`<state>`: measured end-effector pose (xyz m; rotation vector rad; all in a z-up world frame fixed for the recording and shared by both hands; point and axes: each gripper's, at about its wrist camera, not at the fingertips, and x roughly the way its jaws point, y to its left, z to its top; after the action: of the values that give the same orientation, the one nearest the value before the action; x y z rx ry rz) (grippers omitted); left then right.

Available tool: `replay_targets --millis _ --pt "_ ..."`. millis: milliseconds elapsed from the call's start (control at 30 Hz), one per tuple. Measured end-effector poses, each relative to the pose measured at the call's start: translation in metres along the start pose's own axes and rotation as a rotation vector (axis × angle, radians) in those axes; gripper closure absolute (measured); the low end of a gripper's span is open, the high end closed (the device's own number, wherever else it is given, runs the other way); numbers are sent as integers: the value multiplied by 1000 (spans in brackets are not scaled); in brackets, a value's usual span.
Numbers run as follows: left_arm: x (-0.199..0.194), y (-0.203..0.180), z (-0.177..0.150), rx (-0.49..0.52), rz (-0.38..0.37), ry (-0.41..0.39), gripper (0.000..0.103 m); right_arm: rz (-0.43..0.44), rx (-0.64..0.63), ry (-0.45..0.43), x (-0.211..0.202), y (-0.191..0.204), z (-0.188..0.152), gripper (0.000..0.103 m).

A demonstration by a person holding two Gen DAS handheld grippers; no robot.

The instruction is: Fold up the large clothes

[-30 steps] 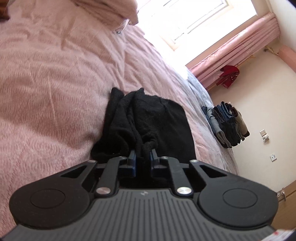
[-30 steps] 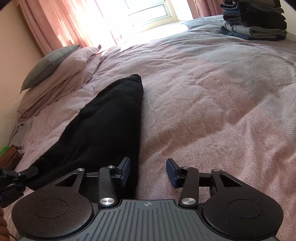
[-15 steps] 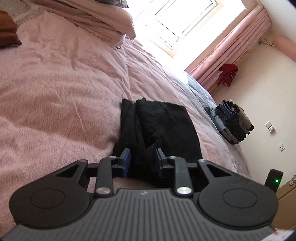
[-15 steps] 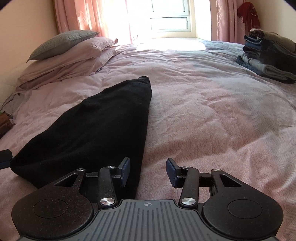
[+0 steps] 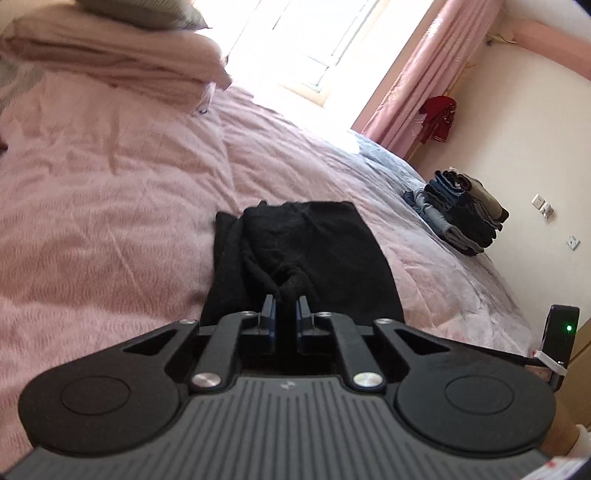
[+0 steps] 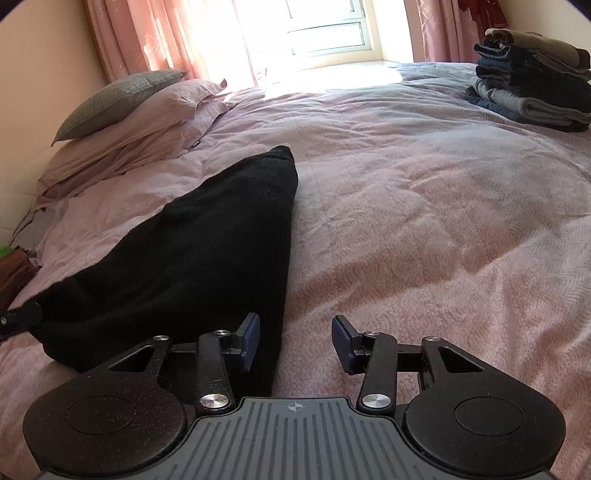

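Where the pink bedspread (image 5: pixel 110 229) runs toward the window (image 6: pixel 325 33), a black garment (image 5: pixel 306 251) lies folded into a long strip near the middle of the bed, its far end pointing at the pillows (image 6: pixel 147 122) by the head edge. The left gripper (image 5: pixel 285 306) has just closed its jaws again and now pinches a bunched ridge of the garment's near end, the cloth drawn up into a peak between the pads. The right gripper (image 6: pixel 295 341) stands with jaws apart over the garment's other near corner, its left finger (image 6: pixel 249 338) over black cloth, its right finger over bare bedspread, nothing clamped. 1 stack of folded clothes (image 6: pixel 532 77) sits at the far right edge of the bed. A red item (image 5: pixel 437 118) hangs beside the curtain (image 5: pixel 417 81).
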<state>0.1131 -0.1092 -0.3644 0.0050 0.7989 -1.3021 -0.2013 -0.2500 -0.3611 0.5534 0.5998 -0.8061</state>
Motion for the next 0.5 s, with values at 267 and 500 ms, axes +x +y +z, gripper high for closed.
replay_targets --millis 267,500 --pt "4 21 -11 58 142 -12 97 41 -81 -2 8 24 -4 62" --pt "10 42 -21 -160 156 35 90 85 -24 9 1 13 -6 61"
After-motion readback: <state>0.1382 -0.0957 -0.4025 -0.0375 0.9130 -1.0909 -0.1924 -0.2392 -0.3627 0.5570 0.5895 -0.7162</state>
